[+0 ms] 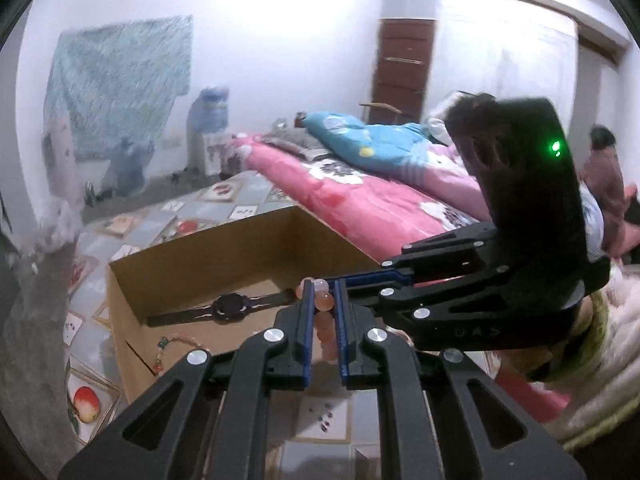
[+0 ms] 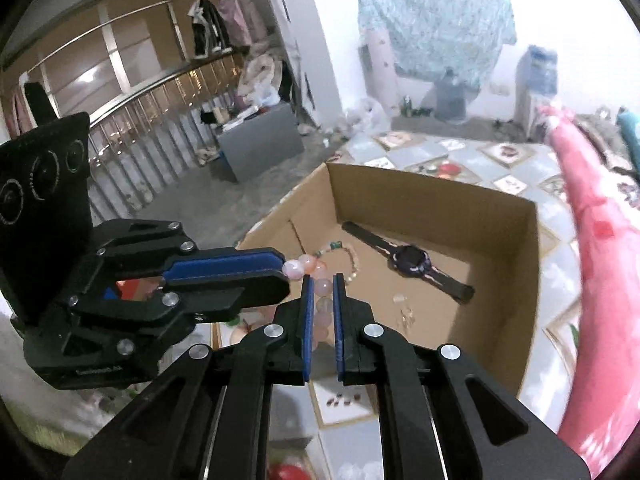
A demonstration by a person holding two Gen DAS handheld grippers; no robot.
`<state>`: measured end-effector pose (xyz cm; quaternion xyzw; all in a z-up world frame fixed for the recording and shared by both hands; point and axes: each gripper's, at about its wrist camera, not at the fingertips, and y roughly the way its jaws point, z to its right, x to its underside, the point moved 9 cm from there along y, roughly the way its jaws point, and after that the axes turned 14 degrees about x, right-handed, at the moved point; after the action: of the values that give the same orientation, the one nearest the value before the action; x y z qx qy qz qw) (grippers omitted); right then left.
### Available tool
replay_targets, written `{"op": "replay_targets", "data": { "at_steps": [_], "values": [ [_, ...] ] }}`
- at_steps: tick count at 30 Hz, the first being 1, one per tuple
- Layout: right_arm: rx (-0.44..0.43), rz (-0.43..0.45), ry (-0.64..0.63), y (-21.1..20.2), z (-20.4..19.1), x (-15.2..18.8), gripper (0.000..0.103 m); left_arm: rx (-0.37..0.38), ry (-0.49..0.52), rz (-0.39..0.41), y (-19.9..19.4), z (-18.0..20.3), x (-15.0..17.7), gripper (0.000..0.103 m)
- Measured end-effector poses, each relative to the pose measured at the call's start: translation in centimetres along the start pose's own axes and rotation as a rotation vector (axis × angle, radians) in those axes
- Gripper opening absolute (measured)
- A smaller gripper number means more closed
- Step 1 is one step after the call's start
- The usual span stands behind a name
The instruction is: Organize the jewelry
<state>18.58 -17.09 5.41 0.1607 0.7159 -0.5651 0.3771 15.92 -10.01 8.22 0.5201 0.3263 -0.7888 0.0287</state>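
A pink bead bracelet [image 1: 325, 312] hangs between both grippers above the near edge of an open cardboard box [image 1: 208, 248]. My left gripper [image 1: 322, 286] is shut on its beads. My right gripper [image 2: 322, 280] is shut on the same bracelet [image 2: 322, 300]. The right gripper shows in the left wrist view [image 1: 344, 280], coming in from the right. The left gripper shows in the right wrist view [image 2: 284, 268], coming in from the left. In the box [image 2: 500, 240] lie a black wristwatch [image 2: 408, 260], a thin beaded bracelet [image 2: 348, 256] and a small pale trinket [image 2: 402, 308].
The box stands on a patterned tile-print mat [image 2: 460, 156] on the floor. A bed with pink bedding [image 1: 360, 196] runs along the box's right side. A grey cabinet [image 2: 260, 140] and a railing [image 2: 140, 140] stand to the left. A person [image 1: 604, 184] sits at far right.
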Motion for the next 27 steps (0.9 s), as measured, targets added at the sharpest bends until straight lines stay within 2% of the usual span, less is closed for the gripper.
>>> {"op": "replay_targets", "data": {
  "at_steps": [3,5,9,13,16,20,24,27],
  "values": [
    [-0.048,-0.119,0.032,3.9,0.6,-0.6,0.007,-0.007,-0.098,-0.054,1.5,-3.3,0.3,0.009],
    [-0.070,-0.187,0.045,5.6,0.6,-0.3,0.007,0.023,-0.195,-0.103,2.8,-5.6,1.3,0.009],
    [-0.109,-0.338,0.073,9.1,1.0,0.7,0.007,0.043,-0.284,-0.168,4.2,-7.6,3.0,0.009],
    [-0.070,-0.437,0.042,11.0,1.1,2.2,0.008,0.040,-0.330,-0.240,6.0,-8.4,4.6,0.010],
    [-0.038,-0.514,0.022,12.4,1.1,3.7,0.012,0.022,-0.367,-0.310,7.4,-9.4,6.0,0.010],
    [-0.026,-0.525,0.040,13.1,1.5,3.9,0.014,-0.003,-0.391,-0.332,8.3,-10.7,6.8,0.011],
    [-0.016,-0.494,0.057,12.5,2.1,4.0,0.014,0.009,-0.400,-0.303,7.9,-10.9,6.4,0.012],
    [0.014,-0.440,0.061,11.1,2.7,3.7,0.014,0.000,-0.378,-0.265,6.9,-10.8,5.6,0.012]
  ]
}}
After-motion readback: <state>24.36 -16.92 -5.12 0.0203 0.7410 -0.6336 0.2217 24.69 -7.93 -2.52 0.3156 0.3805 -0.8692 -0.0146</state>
